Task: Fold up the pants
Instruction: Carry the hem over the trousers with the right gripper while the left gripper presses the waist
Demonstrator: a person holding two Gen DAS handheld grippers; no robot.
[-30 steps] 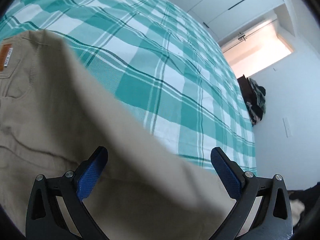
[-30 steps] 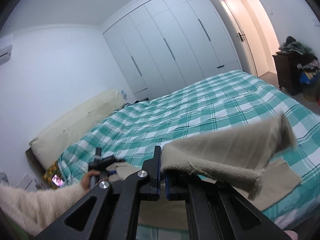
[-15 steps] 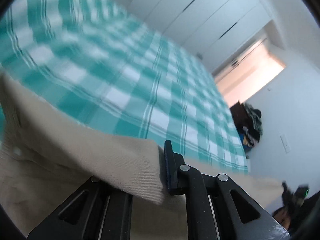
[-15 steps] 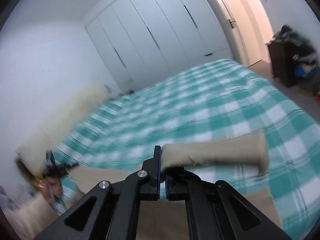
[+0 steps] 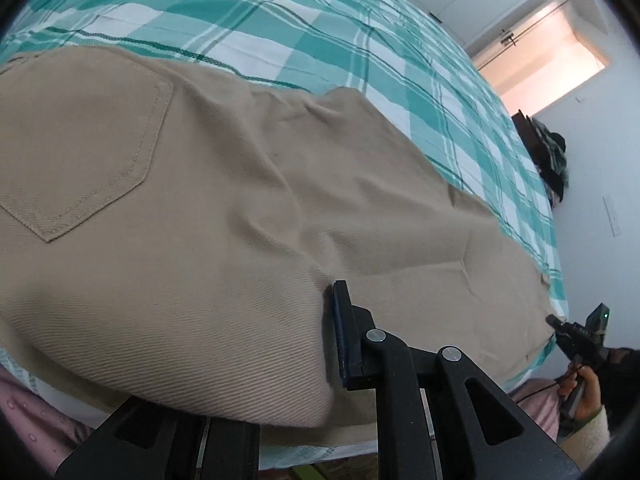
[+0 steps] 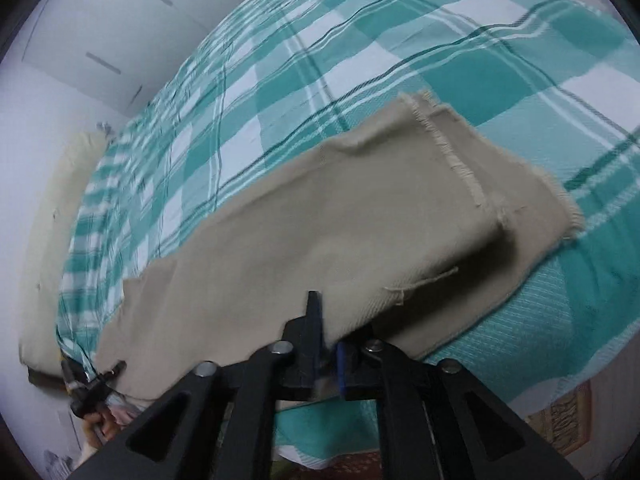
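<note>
Khaki pants (image 5: 240, 200) lie along the near edge of the bed, back pocket (image 5: 80, 152) up. My left gripper (image 5: 328, 320) is shut on a rounded fold of the seat. The cloth hides its left finger. In the right wrist view the frayed leg hems (image 6: 460, 168) lie stacked, one leg on the other. My right gripper (image 6: 326, 332) sits at the leg's near edge. Its jaws are opening, a narrow gap shows between the pads, and the cloth edge is still between them. Each gripper appears small in the other's view: the right gripper (image 5: 560, 326), the left gripper (image 6: 100, 380).
A teal and white checked cover (image 6: 480, 60) spreads over the bed beyond the pants. White wardrobe doors (image 6: 100, 40) stand behind the bed. A lit doorway (image 5: 552, 40) and a dark dresser piled with clothes (image 5: 548, 160) are at the right. A patterned rug (image 6: 568, 420) lies on the floor.
My left gripper went from open to shut on the pants' fold. My right gripper came down with the raised leg end and laid it on the bed; its pads have parted a little.
</note>
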